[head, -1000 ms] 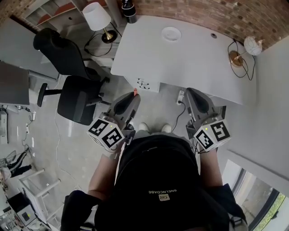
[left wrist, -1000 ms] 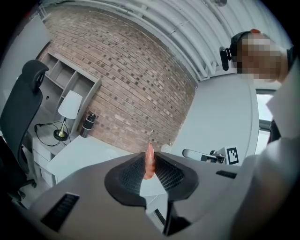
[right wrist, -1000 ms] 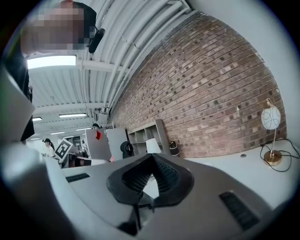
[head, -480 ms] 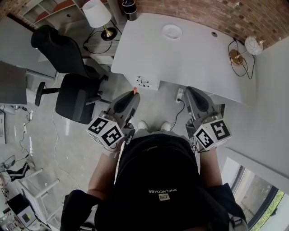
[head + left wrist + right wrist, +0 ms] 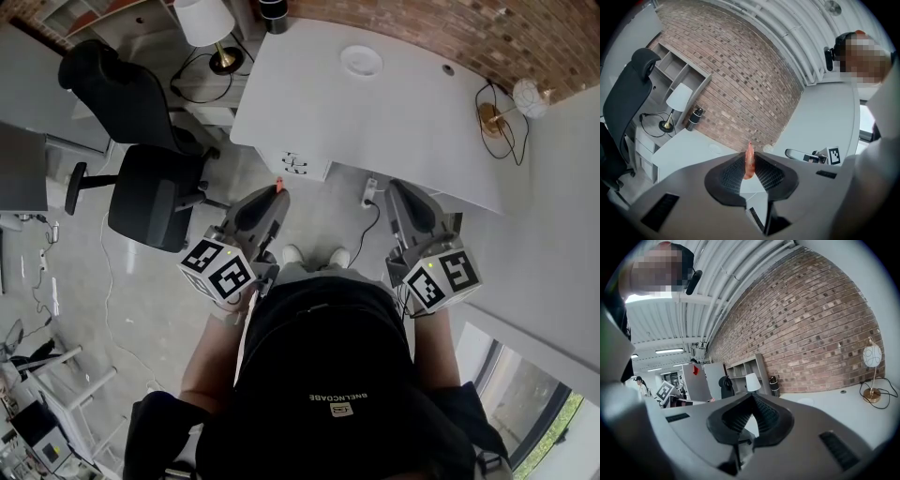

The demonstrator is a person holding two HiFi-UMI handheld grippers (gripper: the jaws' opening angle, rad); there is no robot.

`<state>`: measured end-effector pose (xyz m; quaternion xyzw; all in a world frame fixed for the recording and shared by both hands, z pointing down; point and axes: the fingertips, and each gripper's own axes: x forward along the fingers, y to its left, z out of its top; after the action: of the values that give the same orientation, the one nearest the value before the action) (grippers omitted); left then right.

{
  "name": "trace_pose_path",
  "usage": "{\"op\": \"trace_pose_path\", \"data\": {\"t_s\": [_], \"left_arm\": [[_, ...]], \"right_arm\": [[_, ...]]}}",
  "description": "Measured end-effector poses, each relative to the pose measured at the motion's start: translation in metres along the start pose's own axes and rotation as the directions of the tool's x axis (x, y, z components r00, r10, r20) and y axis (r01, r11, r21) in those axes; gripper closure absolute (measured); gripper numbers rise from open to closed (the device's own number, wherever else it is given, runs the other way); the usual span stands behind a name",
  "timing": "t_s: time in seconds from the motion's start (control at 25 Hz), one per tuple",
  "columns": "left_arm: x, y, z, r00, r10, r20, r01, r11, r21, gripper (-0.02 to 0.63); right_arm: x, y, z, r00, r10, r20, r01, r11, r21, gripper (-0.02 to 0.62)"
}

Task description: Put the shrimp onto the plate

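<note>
One shrimp (image 5: 749,161), orange-pink and standing upright, is clamped between the fingers (image 5: 733,171) of the left gripper (image 5: 749,158). Its pointed end sticks out above the ribbed black pads. In the head view the shrimp (image 5: 278,187) shows as a small orange tip at the front of the left gripper (image 5: 270,199), over the floor just short of the near edge of the white tabletop (image 5: 375,122).

The plate (image 5: 361,60), round and white, lies on the far part of the tabletop close to the brick wall (image 5: 450,28), well apart from the shrimp. The left gripper view shows the plate (image 5: 715,149) as a faint disc just left of the shrimp.

The right gripper (image 5: 751,398) is held level beside the left one. Its fingers (image 5: 764,413) meet at their tips with nothing between them.

Surroundings: a globe lamp (image 5: 528,97) on a brass stand at the tabletop's right end; a white-shaded lamp (image 5: 204,21) left of the tabletop; a black office chair (image 5: 141,197) on the floor to the left. The person's shoes (image 5: 314,255) show between the two grippers.
</note>
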<state>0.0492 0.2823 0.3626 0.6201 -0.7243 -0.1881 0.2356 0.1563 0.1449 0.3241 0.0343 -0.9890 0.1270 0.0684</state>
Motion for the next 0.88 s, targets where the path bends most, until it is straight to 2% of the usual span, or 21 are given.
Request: {"op": "trace_pose_path", "data": {"t_s": [0.56,0.88], "left_arm": [[-0.012,0.037,0.016,0.999,-0.036,-0.018,0.036,0.999,-0.009,0.543],[-0.035,0.073,0.03,1.0,-0.027,-0.004,0.027,0.999,-0.024,0.543]], "right_arm": [[0.031,0.022,-0.005,0.999,-0.04,-0.011,0.04,0.999,-0.001,0.594],[0.059,0.043,-0.012,0.998,-0.043,-0.034,0.043,0.999,-0.012,0.594]]}}
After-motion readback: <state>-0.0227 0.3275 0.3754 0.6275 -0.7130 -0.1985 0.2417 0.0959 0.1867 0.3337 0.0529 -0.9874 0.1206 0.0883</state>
